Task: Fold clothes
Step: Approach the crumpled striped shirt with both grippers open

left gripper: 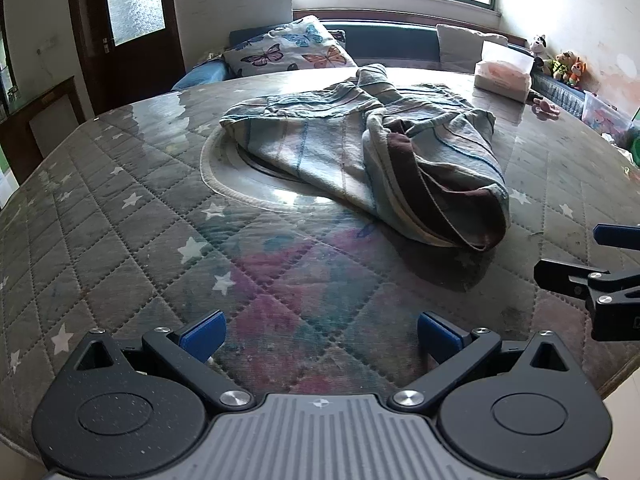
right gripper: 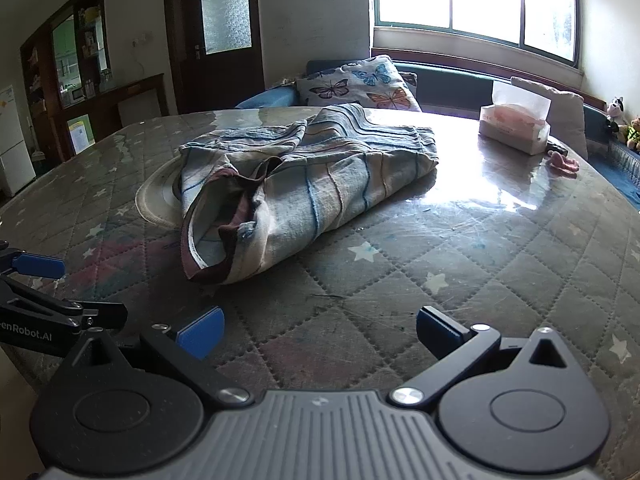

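Left wrist view: left gripper [left gripper: 321,334] low over quilted worktop [left gripper: 120,220], jaws wide apart, empty. Striped garment [left gripper: 360,152] bunched mid-worktop, ahead. Right wrist view: right gripper [right gripper: 320,330] likewise spread, empty; garment ahead-left, tissue box [right gripper: 514,126] far right.

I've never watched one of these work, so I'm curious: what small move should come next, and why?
Probably bring the right hand-held gripper forward to the dark-edged opening of the striped garment and grasp it. Both it and the left hand-held gripper are open and empty, short of the cloth, which lies crumpled on the table.
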A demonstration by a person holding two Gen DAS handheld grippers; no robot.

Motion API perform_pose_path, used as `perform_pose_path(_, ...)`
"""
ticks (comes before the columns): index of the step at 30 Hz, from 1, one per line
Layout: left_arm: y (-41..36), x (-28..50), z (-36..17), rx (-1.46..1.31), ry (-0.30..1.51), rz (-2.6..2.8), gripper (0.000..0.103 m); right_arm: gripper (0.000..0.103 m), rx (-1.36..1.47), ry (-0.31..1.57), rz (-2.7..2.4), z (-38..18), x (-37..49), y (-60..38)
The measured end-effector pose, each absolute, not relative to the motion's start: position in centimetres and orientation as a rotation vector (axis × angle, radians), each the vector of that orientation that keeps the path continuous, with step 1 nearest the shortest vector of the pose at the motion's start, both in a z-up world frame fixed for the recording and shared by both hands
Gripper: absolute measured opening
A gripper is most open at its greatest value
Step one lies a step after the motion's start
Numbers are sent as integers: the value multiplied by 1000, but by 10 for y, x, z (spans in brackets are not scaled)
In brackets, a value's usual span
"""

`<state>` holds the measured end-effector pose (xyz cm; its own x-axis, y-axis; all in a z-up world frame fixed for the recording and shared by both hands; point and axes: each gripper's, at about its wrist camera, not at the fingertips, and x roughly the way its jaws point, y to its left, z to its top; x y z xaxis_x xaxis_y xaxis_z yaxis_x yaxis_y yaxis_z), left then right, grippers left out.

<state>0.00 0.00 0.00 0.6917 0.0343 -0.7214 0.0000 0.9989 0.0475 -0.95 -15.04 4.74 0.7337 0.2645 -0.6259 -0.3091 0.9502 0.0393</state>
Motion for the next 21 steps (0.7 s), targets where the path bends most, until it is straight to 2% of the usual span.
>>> perform_pose_path(21,-3,9,1,28,817,0,103,103,-52,704,325,45,-4,-147)
